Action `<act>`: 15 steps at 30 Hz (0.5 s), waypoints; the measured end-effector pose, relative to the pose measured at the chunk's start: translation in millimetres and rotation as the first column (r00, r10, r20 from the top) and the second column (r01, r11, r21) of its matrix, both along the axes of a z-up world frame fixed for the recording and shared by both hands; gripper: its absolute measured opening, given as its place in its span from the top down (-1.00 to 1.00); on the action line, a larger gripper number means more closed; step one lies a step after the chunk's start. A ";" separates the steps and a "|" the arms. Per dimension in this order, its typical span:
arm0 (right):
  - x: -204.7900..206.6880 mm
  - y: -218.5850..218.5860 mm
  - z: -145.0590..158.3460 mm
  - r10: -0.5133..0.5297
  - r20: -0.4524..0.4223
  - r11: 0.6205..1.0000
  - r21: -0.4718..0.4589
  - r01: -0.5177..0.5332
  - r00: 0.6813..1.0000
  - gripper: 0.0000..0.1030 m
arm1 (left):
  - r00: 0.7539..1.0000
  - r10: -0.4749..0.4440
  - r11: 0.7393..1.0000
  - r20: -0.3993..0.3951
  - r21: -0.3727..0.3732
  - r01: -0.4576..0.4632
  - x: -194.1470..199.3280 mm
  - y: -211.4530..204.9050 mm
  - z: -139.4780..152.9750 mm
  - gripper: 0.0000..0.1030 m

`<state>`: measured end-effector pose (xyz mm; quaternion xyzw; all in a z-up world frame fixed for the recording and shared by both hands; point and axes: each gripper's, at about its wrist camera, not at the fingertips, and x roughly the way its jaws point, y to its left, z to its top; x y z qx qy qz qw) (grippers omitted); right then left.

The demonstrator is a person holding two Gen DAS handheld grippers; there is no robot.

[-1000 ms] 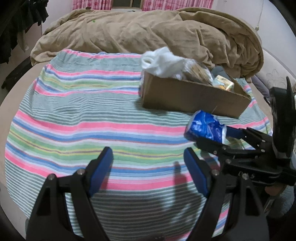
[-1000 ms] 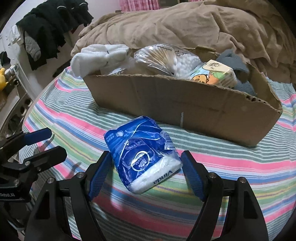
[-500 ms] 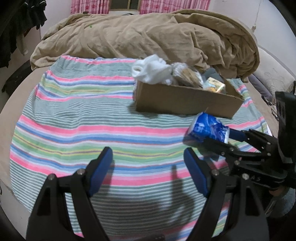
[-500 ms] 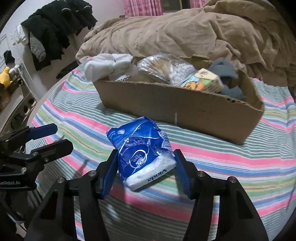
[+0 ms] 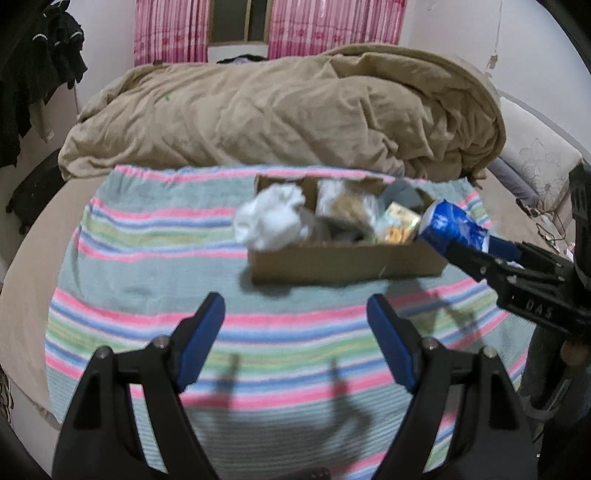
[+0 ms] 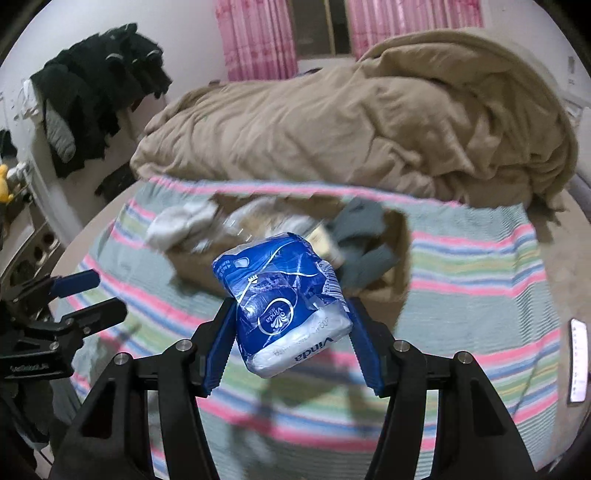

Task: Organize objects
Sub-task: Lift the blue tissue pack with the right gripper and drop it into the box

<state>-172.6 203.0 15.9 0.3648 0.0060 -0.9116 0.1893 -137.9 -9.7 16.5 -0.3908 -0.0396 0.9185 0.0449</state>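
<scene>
The tissue pack (image 6: pixel 286 299) is bright blue with a white end, white swirls, a round white emblem and dark blue lettering. The grippers' fingers (image 5: pixel 201 341) carry blue pads on black frames. The sheet (image 5: pixel 147 266) is striped in pink, blue, green and grey-teal with thin white lines. At twelve o'clock the duvet (image 5: pixel 280 118) is plain tan, and the curtains (image 5: pixel 170 33) behind it are pink. The box (image 5: pixel 343 264) is brown cardboard; inside lie a white cloth (image 5: pixel 273 218), a grey cloth (image 6: pixel 360 236) and a yellow-green packet (image 5: pixel 397 223). At ten o'clock, black clothes (image 6: pixel 99 88) hang.
</scene>
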 end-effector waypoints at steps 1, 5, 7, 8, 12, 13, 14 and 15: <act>-5.3 4.1 4.3 -0.012 -0.008 1.000 -0.005 0.012 1.000 -0.21 | 1.000 0.001 1.000 -0.008 0.001 -0.001 -3.7 0.7 3.6 -0.56; -23.0 12.7 13.6 -0.047 -0.024 0.999 -0.008 0.047 0.999 -0.21 | 1.000 0.009 1.000 -0.028 -0.004 -0.009 -17.7 2.0 11.1 -0.56; -30.5 15.1 14.6 -0.058 -0.027 0.998 -0.010 0.058 0.998 -0.21 | 0.999 0.018 1.000 -0.033 -0.009 -0.019 -28.4 2.4 13.2 -0.56; -35.8 16.4 14.5 -0.066 -0.025 0.998 -0.011 0.066 0.997 -0.21 | 0.999 0.017 1.000 -0.035 -0.004 -0.017 -33.0 2.3 13.8 -0.56; -54.1 18.6 7.6 -0.085 -0.011 0.996 -0.019 0.085 0.996 -0.21 | 0.999 0.006 1.000 -0.038 -0.006 -0.006 -56.0 7.1 12.0 -0.56; -56.1 18.9 5.6 -0.090 -0.009 0.996 -0.016 0.090 0.996 -0.21 | 0.999 0.000 1.000 -0.035 -0.009 -0.001 -62.9 9.2 9.7 -0.56; -60.8 18.6 1.2 -0.098 -0.004 0.995 -0.012 0.097 0.995 -0.21 | 0.999 -0.004 1.000 -0.033 -0.013 0.003 -67.7 10.9 7.7 -0.56; -64.5 18.7 -3.2 -0.102 0.004 0.995 -0.011 0.102 0.995 -0.21 | 1.000 -0.007 1.000 -0.030 -0.016 0.007 -71.4 12.7 5.5 -0.56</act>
